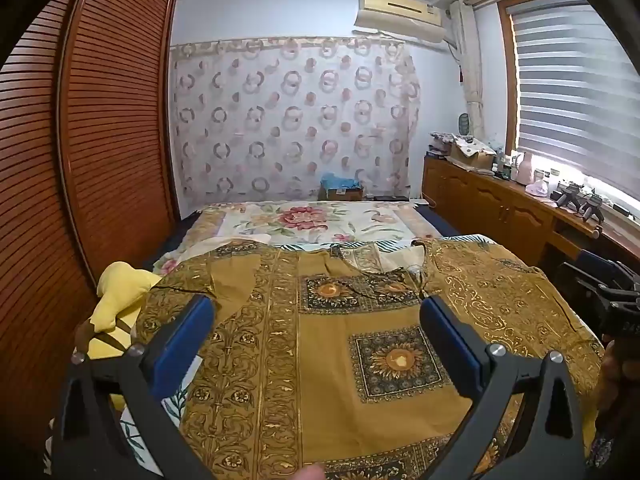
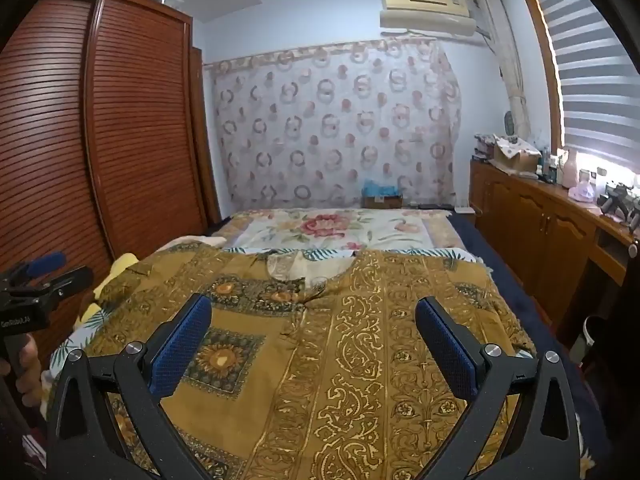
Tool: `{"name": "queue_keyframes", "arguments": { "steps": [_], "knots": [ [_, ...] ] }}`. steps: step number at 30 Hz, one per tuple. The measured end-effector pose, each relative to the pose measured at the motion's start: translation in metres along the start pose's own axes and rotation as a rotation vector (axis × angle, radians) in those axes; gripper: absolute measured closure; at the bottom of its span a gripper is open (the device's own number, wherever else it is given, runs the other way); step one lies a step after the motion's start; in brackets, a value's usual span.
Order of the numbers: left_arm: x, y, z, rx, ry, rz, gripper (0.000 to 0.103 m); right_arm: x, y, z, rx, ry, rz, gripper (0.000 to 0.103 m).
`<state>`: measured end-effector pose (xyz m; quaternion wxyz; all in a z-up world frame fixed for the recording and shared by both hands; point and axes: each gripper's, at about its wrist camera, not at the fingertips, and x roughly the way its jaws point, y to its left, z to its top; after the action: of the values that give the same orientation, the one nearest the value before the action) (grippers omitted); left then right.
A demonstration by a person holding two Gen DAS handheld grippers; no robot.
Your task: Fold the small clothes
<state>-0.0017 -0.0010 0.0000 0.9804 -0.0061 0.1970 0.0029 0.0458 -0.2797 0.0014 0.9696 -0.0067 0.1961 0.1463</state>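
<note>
A mustard-gold patterned garment (image 1: pixel 340 340) lies spread flat on the bed, neckline toward the far side; it also shows in the right wrist view (image 2: pixel 340 340). My left gripper (image 1: pixel 316 312) is open and empty, held above the garment's left half. My right gripper (image 2: pixel 312 316) is open and empty, held above the right half. The right gripper also shows at the right edge of the left wrist view (image 1: pixel 612 292), and the left gripper at the left edge of the right wrist view (image 2: pixel 36 280).
A yellow cloth (image 1: pixel 116 308) lies at the bed's left edge beside a louvred wooden wardrobe (image 1: pixel 100 140). A floral bedspread (image 1: pixel 312 220) covers the far half of the bed. A wooden cabinet (image 1: pixel 500 204) with clutter runs along the right under the window.
</note>
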Motion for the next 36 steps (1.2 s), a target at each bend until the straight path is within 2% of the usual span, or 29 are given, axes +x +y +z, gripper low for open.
{"name": "queue_keyframes", "arguments": {
  "steps": [36],
  "knots": [
    [-0.0022, -0.0034, -0.0005, 0.000, 0.008, 0.000, 0.000, -0.0031, 0.0019, 0.0043, 0.028, -0.001, 0.007, 0.000]
  ]
}}
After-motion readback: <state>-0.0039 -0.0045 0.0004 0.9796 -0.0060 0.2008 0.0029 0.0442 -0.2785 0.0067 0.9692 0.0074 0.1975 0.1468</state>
